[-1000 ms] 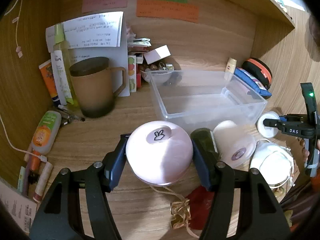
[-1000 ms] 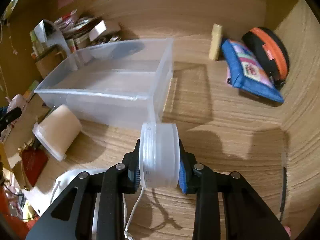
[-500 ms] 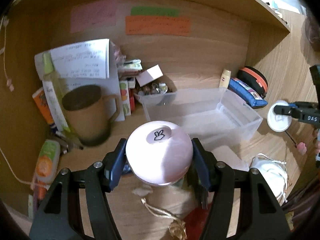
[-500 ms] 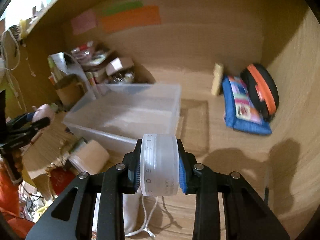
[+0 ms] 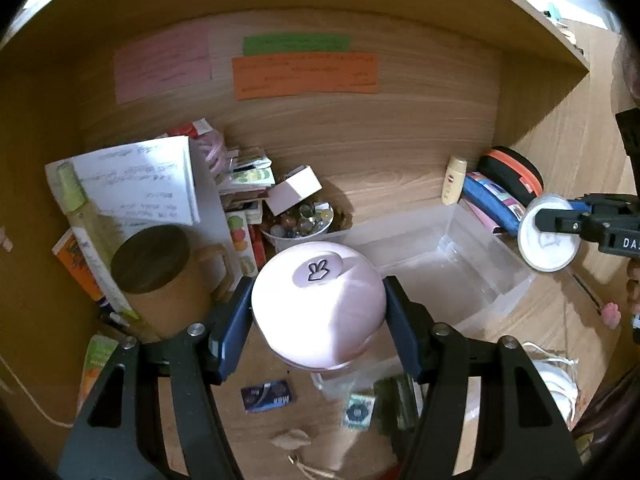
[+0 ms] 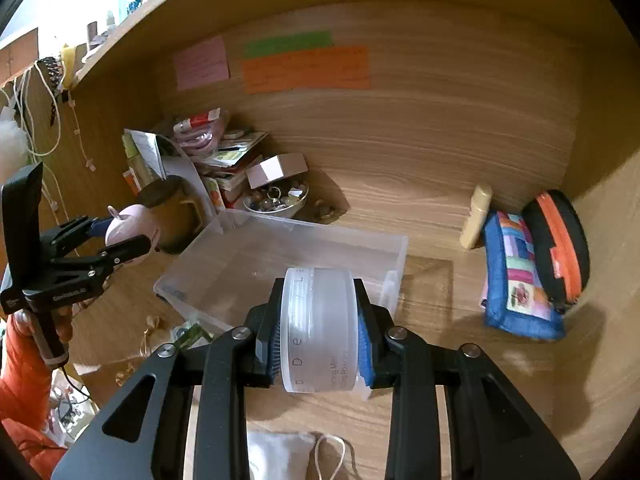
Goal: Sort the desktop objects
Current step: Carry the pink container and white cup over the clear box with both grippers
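My left gripper (image 5: 318, 320) is shut on a round pink container (image 5: 320, 304) with a bunny mark on its lid and holds it high above the desk, just left of the clear plastic bin (image 5: 440, 264). My right gripper (image 6: 320, 332) is shut on a round frosted white jar (image 6: 318, 328), held on edge above the near side of the bin (image 6: 280, 264). The left gripper with the pink container also shows in the right wrist view (image 6: 128, 236). The jar also shows in the left wrist view (image 5: 548, 236).
A brown lidded mug (image 5: 160, 276), papers, a bowl of beads (image 5: 300, 224) and boxes crowd the back left. A cream tube (image 6: 476, 216), blue pouch (image 6: 520, 280) and black-orange case (image 6: 560, 244) lie at the right. Small packets (image 5: 268, 394) and a white drawstring bag (image 6: 280, 456) lie in front.
Both grippers have risen with their loads. The pink container has lifted off the desk, exposing small packets beneath. The jar has moved up over the bin's near edge.
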Demonstrator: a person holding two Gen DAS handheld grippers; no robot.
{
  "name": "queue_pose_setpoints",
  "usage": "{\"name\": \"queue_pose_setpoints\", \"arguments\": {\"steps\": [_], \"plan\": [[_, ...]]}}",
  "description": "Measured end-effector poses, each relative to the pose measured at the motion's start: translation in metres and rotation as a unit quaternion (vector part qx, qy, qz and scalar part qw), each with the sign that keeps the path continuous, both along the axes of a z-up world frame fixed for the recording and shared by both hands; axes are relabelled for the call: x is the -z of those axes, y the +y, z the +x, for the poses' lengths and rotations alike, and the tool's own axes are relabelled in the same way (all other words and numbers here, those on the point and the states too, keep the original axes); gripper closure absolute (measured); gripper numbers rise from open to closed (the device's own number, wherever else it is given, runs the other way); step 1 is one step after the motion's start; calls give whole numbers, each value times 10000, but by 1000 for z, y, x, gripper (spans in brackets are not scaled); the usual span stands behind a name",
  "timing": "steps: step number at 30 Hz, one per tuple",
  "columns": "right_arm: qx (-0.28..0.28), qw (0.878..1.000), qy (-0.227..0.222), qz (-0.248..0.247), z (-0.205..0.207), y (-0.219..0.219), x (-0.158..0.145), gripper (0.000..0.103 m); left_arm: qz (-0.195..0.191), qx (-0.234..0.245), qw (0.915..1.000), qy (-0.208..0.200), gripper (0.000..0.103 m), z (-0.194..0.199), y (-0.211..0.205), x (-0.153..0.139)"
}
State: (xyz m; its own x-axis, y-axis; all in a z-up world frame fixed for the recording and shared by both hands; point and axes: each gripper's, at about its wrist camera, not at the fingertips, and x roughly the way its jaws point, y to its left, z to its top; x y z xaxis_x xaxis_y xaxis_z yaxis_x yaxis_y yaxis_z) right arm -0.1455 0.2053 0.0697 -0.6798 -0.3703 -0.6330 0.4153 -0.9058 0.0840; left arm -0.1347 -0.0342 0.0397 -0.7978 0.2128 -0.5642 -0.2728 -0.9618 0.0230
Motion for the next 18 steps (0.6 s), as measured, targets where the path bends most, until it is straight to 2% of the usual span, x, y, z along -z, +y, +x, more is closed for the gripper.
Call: {"name": "queue_pose_setpoints", "arguments": {"steps": [11, 18], "plan": [[-81, 9995, -289, 97, -43, -16, 12, 76, 184, 137, 9988, -437, 41, -50, 3, 6], [-115, 9976, -631, 244, -75, -21, 34, 76, 152, 286, 9946, -983, 41, -90, 11, 29]]}}
